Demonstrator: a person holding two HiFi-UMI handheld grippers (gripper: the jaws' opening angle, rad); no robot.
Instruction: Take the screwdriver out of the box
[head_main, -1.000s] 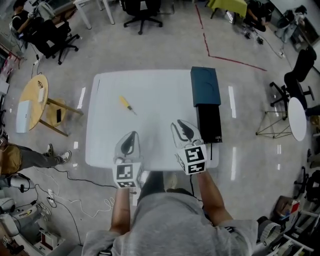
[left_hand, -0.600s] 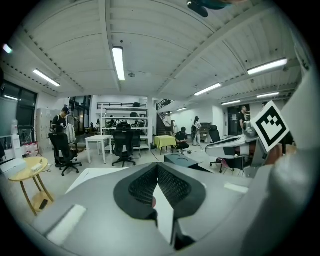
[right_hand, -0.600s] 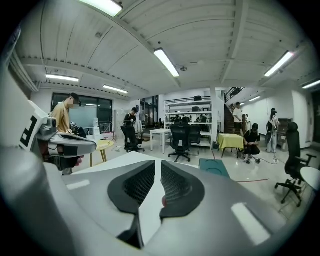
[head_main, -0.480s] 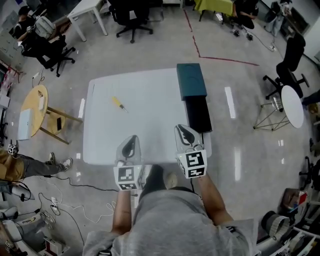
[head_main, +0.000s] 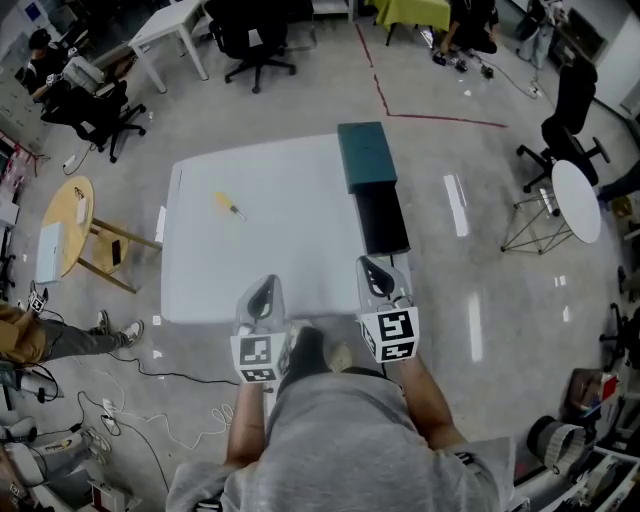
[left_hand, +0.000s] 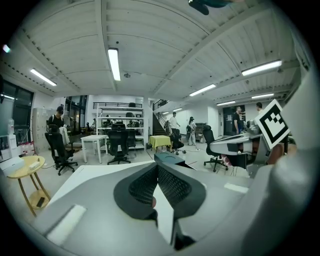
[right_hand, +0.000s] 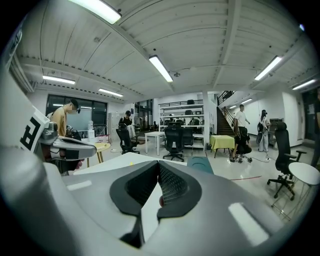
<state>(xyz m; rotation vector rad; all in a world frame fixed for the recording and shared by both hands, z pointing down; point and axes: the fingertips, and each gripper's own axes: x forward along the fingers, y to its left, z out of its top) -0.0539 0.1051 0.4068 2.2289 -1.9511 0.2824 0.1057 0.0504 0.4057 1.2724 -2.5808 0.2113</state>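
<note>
A yellow-handled screwdriver lies loose on the white table, at its far left. The box stands along the table's right edge, with its teal lid beyond the black base. Both grippers hover at the table's near edge, far from the screwdriver. My left gripper is shut and empty, its tips touching. The jaws of my right gripper have just been closing with nothing between them, and they now meet. The teal lid shows ahead in the right gripper view.
A round wooden side table stands left of the white table. Office chairs are beyond it, and a round white table is at the right. Cables lie on the floor near my feet.
Both grippers have drawn back from over the table to its near edge. The right gripper's jaws went from apart to closed. Screwdriver and box have not moved on the table.
</note>
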